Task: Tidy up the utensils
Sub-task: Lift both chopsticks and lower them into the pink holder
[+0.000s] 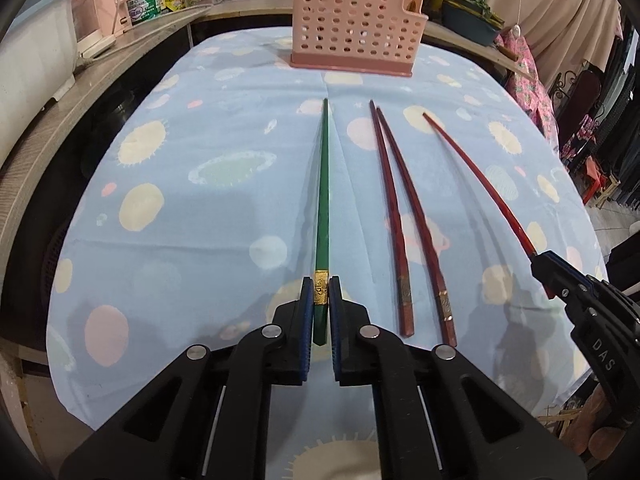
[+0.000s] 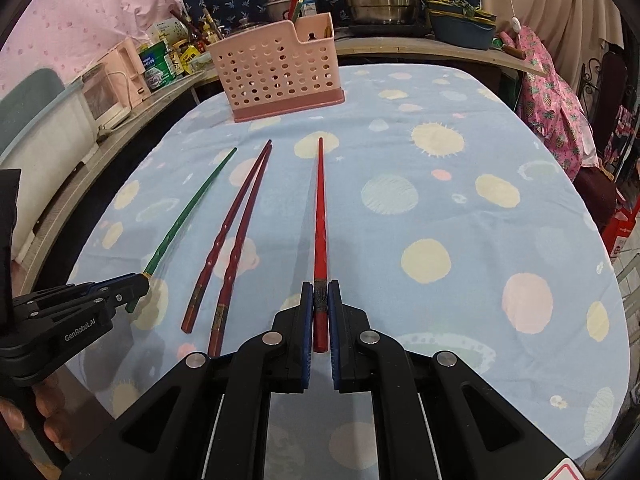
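Blue spotted cloth covers the counter (image 1: 168,240), where four slim lacquered chopsticks lie: one green chopstick (image 1: 322,216), two dark red-brown chopsticks (image 1: 404,216), one bright red chopstick (image 2: 319,220). Each hand-held gripper pinches one: left hand-held gripper (image 1: 321,292) green, right hand-held gripper (image 2: 320,296) red; one perforated pink plastic holder (image 1: 354,26) stands beyond

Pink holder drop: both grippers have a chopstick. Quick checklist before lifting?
1. Left gripper shut on the green chopstick at its gold band: ok.
2. Right gripper shut on the red chopstick near its thick end: ok.
3. Dark red pair lies between the two, apart from both grippers: ok.
4. Pink holder upright on the tablecloth, path ahead clear: ok.
5. Free room inside the holder: cannot tell, sticks already in one compartment.
6. Chopstick tips lifted off the cloth: cannot tell.
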`<state>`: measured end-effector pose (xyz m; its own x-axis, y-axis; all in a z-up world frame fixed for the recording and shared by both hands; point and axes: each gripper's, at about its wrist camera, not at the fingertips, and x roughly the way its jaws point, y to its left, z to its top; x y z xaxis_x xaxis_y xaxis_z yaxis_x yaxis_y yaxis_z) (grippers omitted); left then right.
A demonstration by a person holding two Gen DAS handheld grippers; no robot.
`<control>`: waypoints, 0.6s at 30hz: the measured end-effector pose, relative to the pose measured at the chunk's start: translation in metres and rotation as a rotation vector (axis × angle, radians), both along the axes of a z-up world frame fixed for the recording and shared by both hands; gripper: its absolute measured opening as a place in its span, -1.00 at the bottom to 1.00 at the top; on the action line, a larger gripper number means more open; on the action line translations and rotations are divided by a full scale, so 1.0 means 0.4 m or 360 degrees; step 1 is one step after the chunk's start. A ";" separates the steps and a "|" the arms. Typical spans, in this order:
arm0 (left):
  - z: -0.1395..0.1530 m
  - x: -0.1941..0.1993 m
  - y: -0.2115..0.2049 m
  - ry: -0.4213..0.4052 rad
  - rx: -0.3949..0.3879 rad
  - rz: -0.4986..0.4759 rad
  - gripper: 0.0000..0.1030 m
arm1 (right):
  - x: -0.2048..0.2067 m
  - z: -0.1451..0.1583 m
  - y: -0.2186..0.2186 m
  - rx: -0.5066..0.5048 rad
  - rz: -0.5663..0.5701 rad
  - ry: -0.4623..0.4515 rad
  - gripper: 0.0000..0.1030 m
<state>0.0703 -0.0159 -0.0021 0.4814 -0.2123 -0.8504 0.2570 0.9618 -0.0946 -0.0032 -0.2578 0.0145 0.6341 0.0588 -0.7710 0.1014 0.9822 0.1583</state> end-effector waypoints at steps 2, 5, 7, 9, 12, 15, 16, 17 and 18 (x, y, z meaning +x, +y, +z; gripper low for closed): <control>0.021 0.008 0.005 -0.0024 -0.0018 0.0008 -0.86 | 0.007 0.026 -0.012 0.0031 -0.0011 -0.0031 -0.87; 0.059 0.023 0.013 -0.0063 -0.0048 0.0026 -0.86 | 0.019 0.064 -0.027 0.0063 -0.0026 -0.0079 -0.87; 0.089 0.036 0.018 -0.0100 -0.0066 0.0043 -0.86 | 0.032 0.091 -0.039 0.0096 -0.0034 -0.0112 -0.87; 0.118 0.050 0.022 -0.0140 -0.0078 0.0057 -0.86 | 0.045 0.123 -0.050 0.0122 -0.0046 -0.0150 -0.87; 0.167 0.074 0.026 -0.0194 -0.0111 0.0072 -0.86 | 0.068 0.172 -0.068 0.0160 -0.0062 -0.0219 -0.87; 0.219 0.100 0.024 -0.0267 -0.0129 0.0076 -0.86 | 0.093 0.224 -0.085 0.0197 -0.0067 -0.0295 -0.87; 0.235 0.109 0.022 -0.0289 -0.0135 0.0078 -0.86 | 0.098 0.238 -0.089 0.0208 -0.0070 -0.0314 -0.87; 0.248 0.117 0.021 -0.0306 -0.0141 0.0078 -0.86 | 0.107 0.255 -0.095 0.0218 -0.0073 -0.0338 -0.87; 0.265 0.129 0.020 -0.0321 -0.0153 0.0081 -0.86 | 0.116 0.270 -0.100 0.0221 -0.0076 -0.0362 -0.87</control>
